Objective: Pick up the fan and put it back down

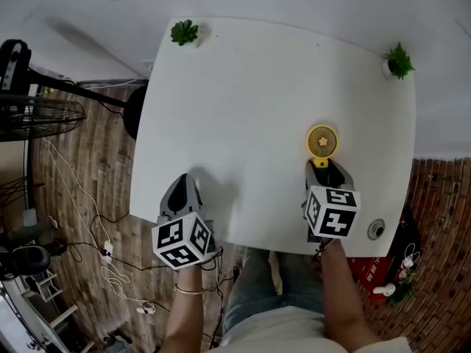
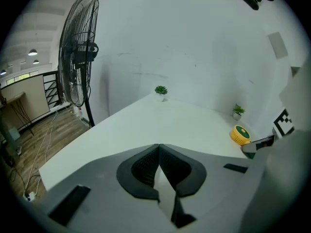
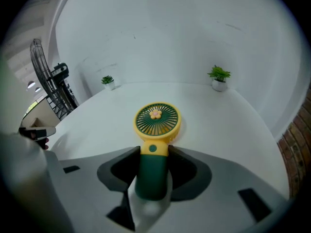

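Setting: a white tabletop (image 1: pixel 250 101) against a white wall, with wood-plank floor (image 1: pixel 81 197) to its left and brick-pattern flooring to its right. A black floor fan (image 1: pixel 29 112) stands on the planks off the left edge, and loose cables trail near it. One small potted plant (image 1: pixel 184 31) sits at the far left corner of the tabletop, and a second plant (image 1: pixel 399 61) at the far right corner. A round grommet (image 1: pixel 376 229) is set in the near right corner.

Fan (image 1: pixel 321 142): a small hand unit with a yellow round head, dark green grille with a flower badge at the centre, and a dark green handle. It lies in the right half of the tabletop, head pointing toward the far edge and handle toward the person. The head sits low over the surface; contact with it cannot be confirmed.

Right claw (image 1: pixel 324 164): both jaws are closed against the sides of the handle just below the yellow neck. The handle fills the gap between them, and the head projects beyond the tips.

Left claw (image 1: pixel 184 179): located at the near left edge of the tabletop, well apart from the fan. Its jaws are drawn together with the tips meeting, and nothing is between them. It points across the bare surface toward the far left plant.
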